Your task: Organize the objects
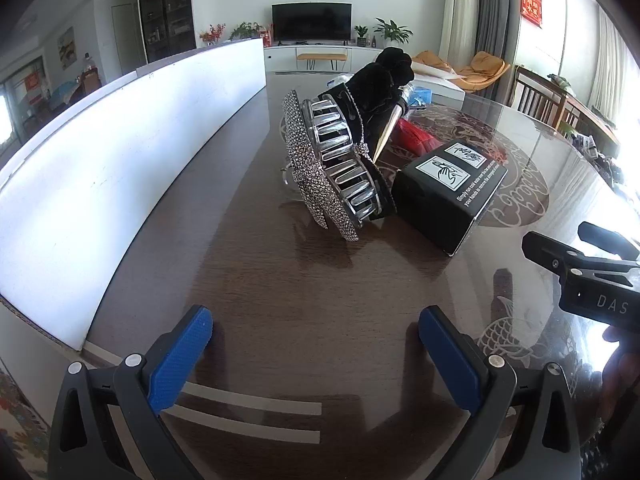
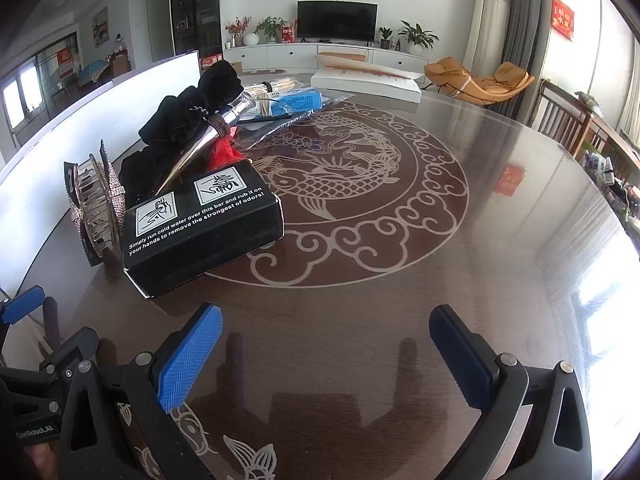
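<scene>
Both hand-held grippers hover empty over the glass-topped counter (image 2: pixel 500 208): the left hand-held gripper (image 1: pixel 316 332) and the right hand-held gripper (image 2: pixel 326 332) each stand with jaws spread wide, nothing between the pads. The sorting looks barely begun (a judgement from the untouched heap). A rhinestone hair claw (image 1: pixel 332 168), a black velvet pouch (image 1: pixel 380 80), a silver horn-shaped piece (image 2: pixel 200 140) and a black soap box (image 2: pixel 204 224) lie jumbled together towards the counter's left edge. A white-walled carton (image 1: pixel 120 152) stands along that edge; its inside cannot be seen from here.
</scene>
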